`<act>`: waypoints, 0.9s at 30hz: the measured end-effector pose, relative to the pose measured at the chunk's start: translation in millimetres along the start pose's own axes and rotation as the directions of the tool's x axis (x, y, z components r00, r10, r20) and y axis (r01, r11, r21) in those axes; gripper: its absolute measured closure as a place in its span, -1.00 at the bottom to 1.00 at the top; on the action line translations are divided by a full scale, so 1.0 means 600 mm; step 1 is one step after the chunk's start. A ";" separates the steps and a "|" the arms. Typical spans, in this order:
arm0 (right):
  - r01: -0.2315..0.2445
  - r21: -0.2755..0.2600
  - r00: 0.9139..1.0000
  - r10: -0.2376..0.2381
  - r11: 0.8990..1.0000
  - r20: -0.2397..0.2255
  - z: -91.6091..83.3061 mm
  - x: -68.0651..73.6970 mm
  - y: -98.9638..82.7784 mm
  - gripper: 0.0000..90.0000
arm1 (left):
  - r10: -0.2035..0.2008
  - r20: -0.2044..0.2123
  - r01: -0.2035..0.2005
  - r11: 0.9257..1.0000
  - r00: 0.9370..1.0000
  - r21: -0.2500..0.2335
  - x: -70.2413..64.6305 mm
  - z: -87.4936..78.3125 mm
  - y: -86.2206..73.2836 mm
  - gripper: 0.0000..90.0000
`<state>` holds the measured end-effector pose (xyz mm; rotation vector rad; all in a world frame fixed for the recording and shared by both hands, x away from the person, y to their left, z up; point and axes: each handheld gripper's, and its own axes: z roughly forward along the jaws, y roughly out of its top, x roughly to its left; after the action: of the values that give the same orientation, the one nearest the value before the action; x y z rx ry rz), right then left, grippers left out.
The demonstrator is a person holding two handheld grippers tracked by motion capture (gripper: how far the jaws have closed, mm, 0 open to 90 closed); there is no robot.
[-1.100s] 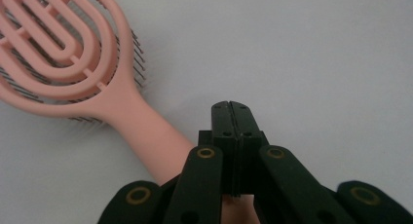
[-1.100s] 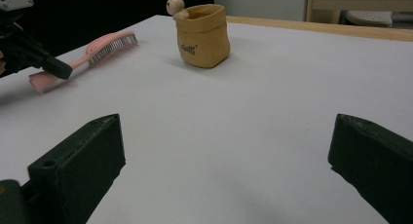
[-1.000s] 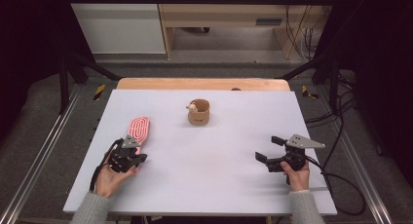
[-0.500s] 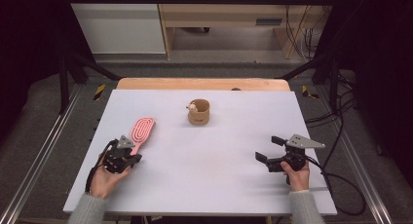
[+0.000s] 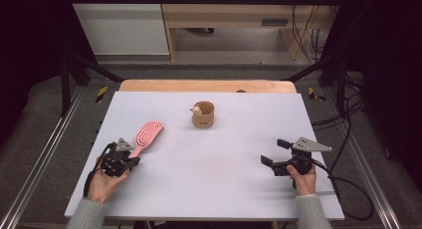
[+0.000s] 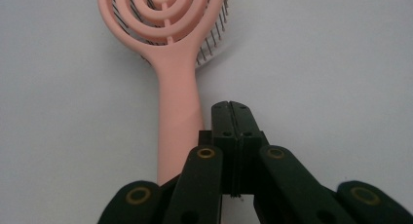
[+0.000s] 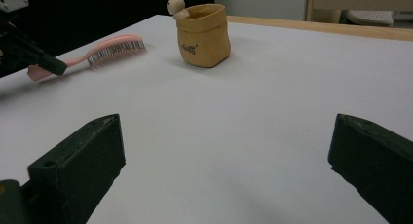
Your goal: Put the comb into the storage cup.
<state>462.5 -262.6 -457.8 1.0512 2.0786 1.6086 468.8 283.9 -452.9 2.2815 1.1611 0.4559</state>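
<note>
The left gripper [image 5: 130, 162] has slid back toward the person, off the pink hairbrush [image 5: 145, 136]. Its jaws are pressed together with nothing in them, beside the brush handle. The right gripper [image 5: 274, 152] has stayed put, jaws spread wide and empty. A little tan pot [image 5: 203, 114] stands farther back on the white table [image 5: 219, 169].

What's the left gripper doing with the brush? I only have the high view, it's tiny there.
Observer: Left gripper is shut, jaws pressed together beside the pink hairbrush handle, not around it.
Operator: Bristles up or down?
Observer: Down toward the table; the right gripper view shows them under the head.
Operator: What's poking out of the tan cup?
Observer: A small cream figure on the rim of the tan cup.
</note>
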 end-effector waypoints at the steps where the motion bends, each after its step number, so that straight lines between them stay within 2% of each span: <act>1: 0.000 0.000 1.000 0.000 1.000 0.000 0.000 0.000 0.000 -0.99 | -0.005 0.001 0.005 1.000 1.000 -0.002 0.000 0.000 0.000 1.00; 5: 0.000 0.001 1.000 0.000 1.000 0.000 0.001 0.000 0.000 -0.99 | -0.003 0.008 0.003 1.000 1.000 -0.009 0.002 -0.001 -0.001 0.99; 9: 0.000 0.001 1.000 0.000 1.000 0.000 0.001 0.000 0.000 -0.99 | -0.010 0.027 0.011 0.999 1.000 -0.040 0.000 -0.008 0.002 0.99; 11: 0.000 0.001 1.000 0.000 1.000 0.000 0.000 0.000 0.000 -0.99 | -0.019 0.029 0.021 0.996 0.999 -0.083 0.000 -0.019 0.006 0.95; 14: 0.000 0.002 1.000 0.000 1.000 0.000 0.001 0.000 0.000 -0.99 | -0.033 0.013 0.035 0.991 0.999 -0.129 0.001 -0.029 0.008 0.76; 18: 0.000 0.002 1.000 0.000 1.000 0.000 0.001 0.000 0.000 -0.99 | -0.068 -0.004 0.066 0.982 0.998 -0.176 0.006 -0.038 0.010 0.40; 21: 0.000 0.002 1.000 0.000 1.000 0.000 0.001 0.000 0.000 -0.99 | -0.075 -0.016 0.071 0.979 0.997 -0.191 0.008 -0.042 0.011 0.08; 22: 0.000 0.002 1.000 0.000 1.000 0.000 0.001 0.000 0.000 -0.99 | -0.088 -0.029 0.080 0.975 0.996 -0.206 0.008 -0.044 0.012 -0.05; 27: 0.000 0.002 1.000 0.000 1.000 0.000 0.001 0.000 0.000 -0.99 | -0.120 -0.032 0.110 0.969 0.992 -0.220 0.012 -0.046 0.014 -0.48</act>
<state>462.7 -262.3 -458.0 1.0520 2.0806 1.6069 463.7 294.2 -425.2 2.0146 1.1959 0.5630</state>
